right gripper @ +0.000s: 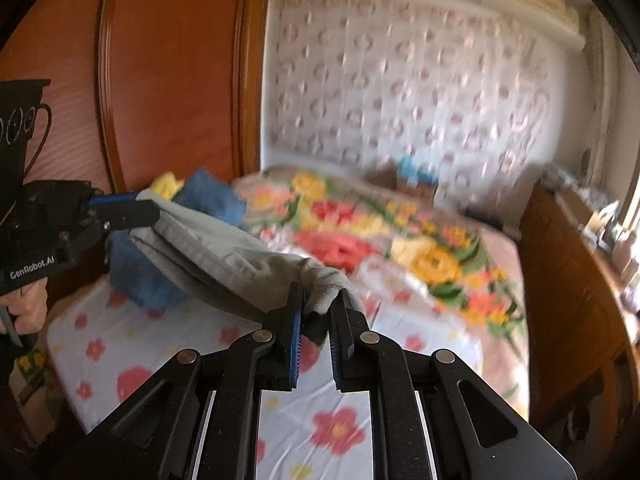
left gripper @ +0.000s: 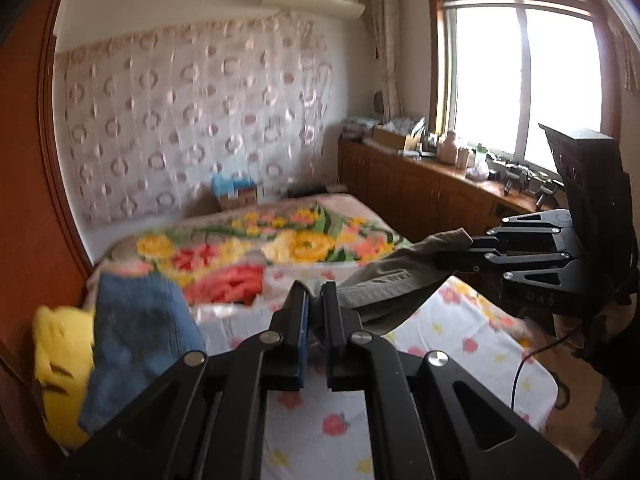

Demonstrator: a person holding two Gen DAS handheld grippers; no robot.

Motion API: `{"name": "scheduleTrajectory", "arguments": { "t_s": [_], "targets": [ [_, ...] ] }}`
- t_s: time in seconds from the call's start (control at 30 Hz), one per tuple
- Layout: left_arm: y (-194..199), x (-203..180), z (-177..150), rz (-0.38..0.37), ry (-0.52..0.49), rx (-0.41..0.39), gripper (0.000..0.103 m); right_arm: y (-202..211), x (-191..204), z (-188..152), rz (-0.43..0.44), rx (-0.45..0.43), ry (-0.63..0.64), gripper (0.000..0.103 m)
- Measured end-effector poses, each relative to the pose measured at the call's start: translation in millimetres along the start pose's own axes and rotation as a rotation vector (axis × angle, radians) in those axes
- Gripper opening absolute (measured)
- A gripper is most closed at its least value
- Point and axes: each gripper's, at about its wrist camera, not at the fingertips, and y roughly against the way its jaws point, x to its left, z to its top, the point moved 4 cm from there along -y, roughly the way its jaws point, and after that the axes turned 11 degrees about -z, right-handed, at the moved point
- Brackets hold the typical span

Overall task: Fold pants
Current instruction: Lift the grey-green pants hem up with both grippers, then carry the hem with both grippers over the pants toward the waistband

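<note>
The grey-olive pants [right gripper: 224,256] hang stretched in the air between my two grippers, above the flowered bed sheet [right gripper: 312,428]. My left gripper [left gripper: 316,300] is shut on one end of the pants [left gripper: 384,280]; it also shows at the left of the right wrist view [right gripper: 136,208]. My right gripper [right gripper: 318,304] is shut on the other end; it also shows at the right of the left wrist view [left gripper: 452,256]. Both views are blurred by motion.
A bright floral blanket [left gripper: 280,248] lies across the bed's far part. A blue garment [left gripper: 140,340] and a yellow one [left gripper: 60,360] lie piled by the wooden headboard [right gripper: 168,72]. A wooden cabinet [left gripper: 420,192] with clutter runs under the window.
</note>
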Motion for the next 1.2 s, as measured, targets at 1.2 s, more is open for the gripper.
{"name": "scheduleTrajectory", "arguments": {
  "t_s": [1.2],
  "targets": [
    [63.6,-76.6,-160.5,-0.045,0.026,0.124,0.002,72.4,77.0,-161.4,0.078,0.107,-0.141,0.009]
  ]
}}
